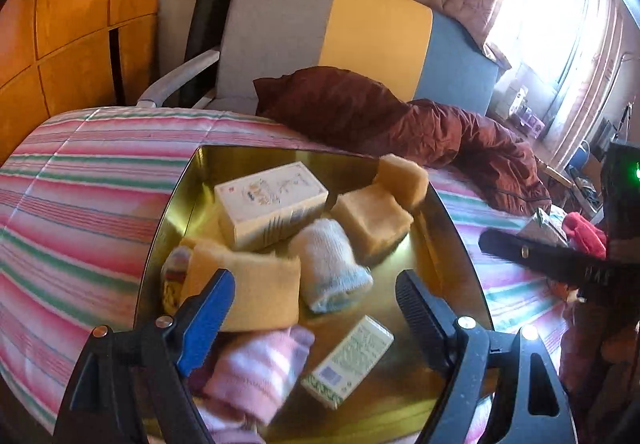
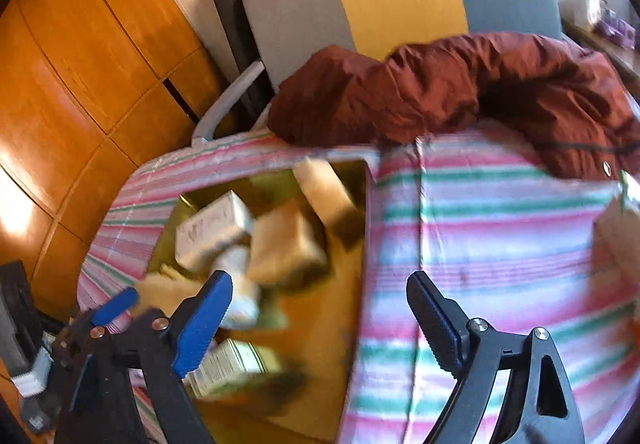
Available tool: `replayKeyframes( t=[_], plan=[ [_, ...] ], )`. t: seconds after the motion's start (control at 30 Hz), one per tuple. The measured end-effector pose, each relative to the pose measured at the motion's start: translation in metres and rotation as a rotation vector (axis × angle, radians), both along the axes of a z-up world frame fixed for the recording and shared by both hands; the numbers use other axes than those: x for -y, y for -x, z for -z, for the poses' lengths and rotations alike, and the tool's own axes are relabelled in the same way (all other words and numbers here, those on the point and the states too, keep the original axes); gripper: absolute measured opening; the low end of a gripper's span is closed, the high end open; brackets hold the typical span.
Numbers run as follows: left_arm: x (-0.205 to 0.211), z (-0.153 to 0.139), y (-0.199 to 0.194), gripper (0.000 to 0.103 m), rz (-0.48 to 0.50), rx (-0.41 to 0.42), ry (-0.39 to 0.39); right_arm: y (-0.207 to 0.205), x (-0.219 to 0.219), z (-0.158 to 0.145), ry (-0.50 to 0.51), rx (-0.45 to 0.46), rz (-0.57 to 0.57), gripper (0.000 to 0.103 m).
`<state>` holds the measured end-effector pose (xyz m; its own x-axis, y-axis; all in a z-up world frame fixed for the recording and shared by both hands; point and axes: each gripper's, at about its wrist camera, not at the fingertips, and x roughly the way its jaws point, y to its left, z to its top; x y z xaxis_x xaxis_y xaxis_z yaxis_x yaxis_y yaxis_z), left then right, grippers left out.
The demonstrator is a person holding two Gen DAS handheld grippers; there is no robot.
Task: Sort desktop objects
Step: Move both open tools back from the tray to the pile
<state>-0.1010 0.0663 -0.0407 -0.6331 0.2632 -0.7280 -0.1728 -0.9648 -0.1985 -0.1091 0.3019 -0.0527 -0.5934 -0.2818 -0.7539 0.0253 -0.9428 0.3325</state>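
Gold tray [image 1: 188, 180] on a striped quilt [image 1: 80, 180], holding yellow sponges [image 1: 372, 218], a white box [image 1: 272, 200], a green-printed carton [image 1: 348, 362], a white sock [image 1: 330, 270] and a pink striped sock [image 1: 256, 376]. Left gripper [image 1: 316, 302] gapes empty above the tray; right gripper [image 2: 320, 306] gapes empty over the tray's edge.

Tray [image 1: 192, 180] on the bed [image 1: 80, 180] ahead of the left jaws, box [image 1: 272, 204] and sponges [image 1: 372, 220] at its far end, rolled sock [image 1: 330, 270] between the jaws, small carton [image 1: 348, 362] nearest, jacket [image 1: 420, 124] behind the tray.
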Motion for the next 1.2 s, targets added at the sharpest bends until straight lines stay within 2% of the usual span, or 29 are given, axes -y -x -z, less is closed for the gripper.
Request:
replayKeyframes(
  t=[0.2, 0.43, 0.8, 1.2],
  plan=[
    [-0.005, -0.001, -0.020, 0.084, 0.011, 0.016, 0.022, -0.040, -0.001, 0.008, -0.036, 0.001, 0.008, 0.091],
    [-0.015, -0.010, -0.042, 0.084, 0.046, -0.015, 0.060, -0.074, 0.004, 0.004, -0.093, -0.025, 0.001, 0.092],
    [-0.031, -0.018, -0.063, 0.084, 0.097, -0.048, 0.108, -0.104, -0.001, 0.004, -0.118, -0.031, 0.012, 0.093],
    [-0.057, -0.015, -0.073, 0.084, 0.195, -0.051, 0.106, -0.126, -0.045, 0.006, -0.127, 0.000, 0.114, 0.093]
  ],
)
